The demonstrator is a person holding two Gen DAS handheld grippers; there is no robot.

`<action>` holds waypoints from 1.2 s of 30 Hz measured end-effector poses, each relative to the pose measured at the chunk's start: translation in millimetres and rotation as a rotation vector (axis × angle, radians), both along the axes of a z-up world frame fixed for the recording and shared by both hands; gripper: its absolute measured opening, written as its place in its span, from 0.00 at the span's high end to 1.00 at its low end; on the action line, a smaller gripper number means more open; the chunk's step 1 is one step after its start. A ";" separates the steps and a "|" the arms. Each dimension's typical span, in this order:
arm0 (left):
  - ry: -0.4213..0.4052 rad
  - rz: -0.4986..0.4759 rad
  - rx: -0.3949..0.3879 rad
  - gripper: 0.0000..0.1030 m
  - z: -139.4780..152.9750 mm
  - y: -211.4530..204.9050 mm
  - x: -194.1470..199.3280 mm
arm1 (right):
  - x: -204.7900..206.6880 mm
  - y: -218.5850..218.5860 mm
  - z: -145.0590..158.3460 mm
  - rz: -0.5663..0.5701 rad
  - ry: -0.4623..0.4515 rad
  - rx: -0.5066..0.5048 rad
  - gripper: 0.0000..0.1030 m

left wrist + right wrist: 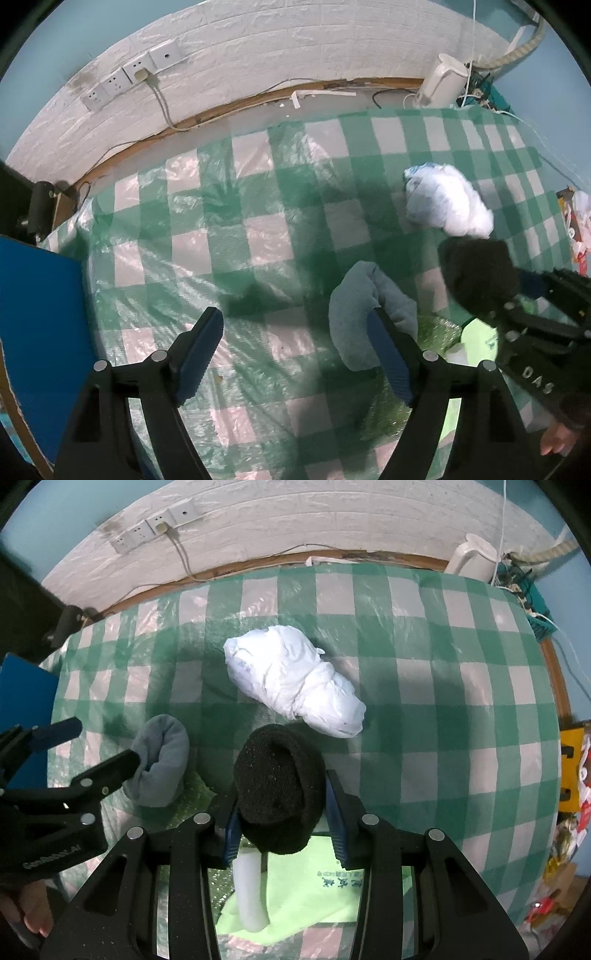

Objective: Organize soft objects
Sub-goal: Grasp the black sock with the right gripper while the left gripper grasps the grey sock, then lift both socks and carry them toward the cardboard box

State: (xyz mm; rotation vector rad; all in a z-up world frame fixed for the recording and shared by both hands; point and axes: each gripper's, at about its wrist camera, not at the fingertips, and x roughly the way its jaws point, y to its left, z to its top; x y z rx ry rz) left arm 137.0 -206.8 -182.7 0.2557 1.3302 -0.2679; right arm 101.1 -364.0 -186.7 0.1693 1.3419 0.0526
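My right gripper (pixel 282 808) is shut on a black rolled sock (pixel 279 786), held above the green checked cloth (pixel 443 701); the same black sock (pixel 478 273) and the right gripper (pixel 495 314) show at the right of the left wrist view. A grey-blue rolled sock (pixel 369 314) lies on the cloth beside the right finger of my left gripper (pixel 295 350), which stands open with nothing between its fingers. The grey-blue sock (pixel 160 760) also shows beside the left gripper (pixel 107 746). A white crumpled bundle (pixel 295 679) lies further back, seen too as the white bundle (pixel 447 199).
A light green cloth (pixel 306 890) with a white roll (pixel 251 893) on it lies under the right gripper. A blue board (pixel 40 332) stands at the left edge. A white kettle (pixel 443 81), wall sockets (pixel 136 74) and cables sit behind the bed.
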 end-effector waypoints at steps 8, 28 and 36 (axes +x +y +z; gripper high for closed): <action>0.049 0.007 -0.068 0.21 -9.4 -11.1 2.9 | -3.1 -11.6 6.0 -0.019 -0.012 -0.009 0.63; 0.132 -0.033 -0.172 0.71 -32.4 -53.4 5.7 | -12.0 -32.5 3.4 -0.075 0.001 -0.014 0.63; 0.083 -0.066 -0.139 0.83 -19.8 -45.7 -0.3 | -10.8 -27.8 9.2 -0.052 -0.013 -0.012 0.63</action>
